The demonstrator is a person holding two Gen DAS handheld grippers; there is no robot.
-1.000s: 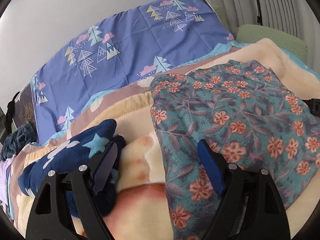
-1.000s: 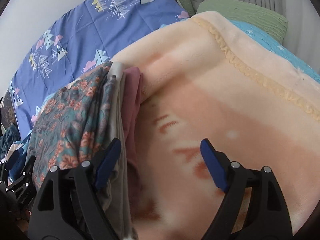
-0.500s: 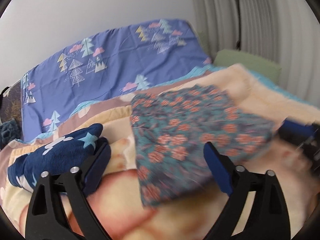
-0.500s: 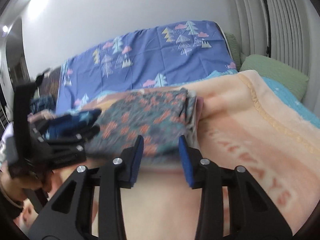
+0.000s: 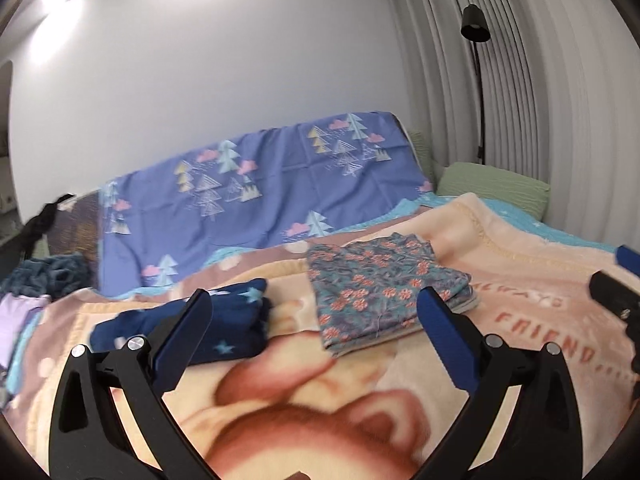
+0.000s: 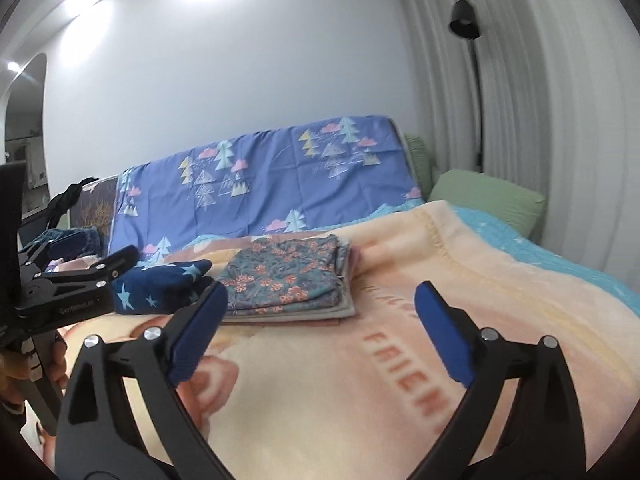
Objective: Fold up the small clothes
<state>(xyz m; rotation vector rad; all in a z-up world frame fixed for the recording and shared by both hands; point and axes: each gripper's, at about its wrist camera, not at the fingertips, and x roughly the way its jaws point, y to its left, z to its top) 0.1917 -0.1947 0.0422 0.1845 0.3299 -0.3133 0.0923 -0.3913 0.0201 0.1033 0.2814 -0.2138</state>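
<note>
A folded teal garment with orange flowers [image 5: 380, 292] lies on top of a small stack of folded clothes on the peach blanket [image 5: 520, 280]; it also shows in the right wrist view [image 6: 288, 280]. A folded navy garment with stars [image 5: 224, 328] lies to its left, also in the right wrist view [image 6: 160, 284]. My left gripper [image 5: 312, 332] is open and empty, held back from both piles. My right gripper [image 6: 320, 328] is open and empty, in front of the stack. The left gripper's body shows at the left of the right wrist view [image 6: 72, 292].
A blue sheet with tree prints [image 5: 260, 196] covers the headboard. A green pillow [image 5: 492, 188] lies at the back right by the curtain and a black floor lamp [image 5: 476, 32]. Dark teal and lilac clothes [image 5: 44, 276] lie at the far left.
Both grippers have pulled back and up from the floral stack, which now lies free on the blanket. The right gripper narrowed half a second ago and is wide open again.
</note>
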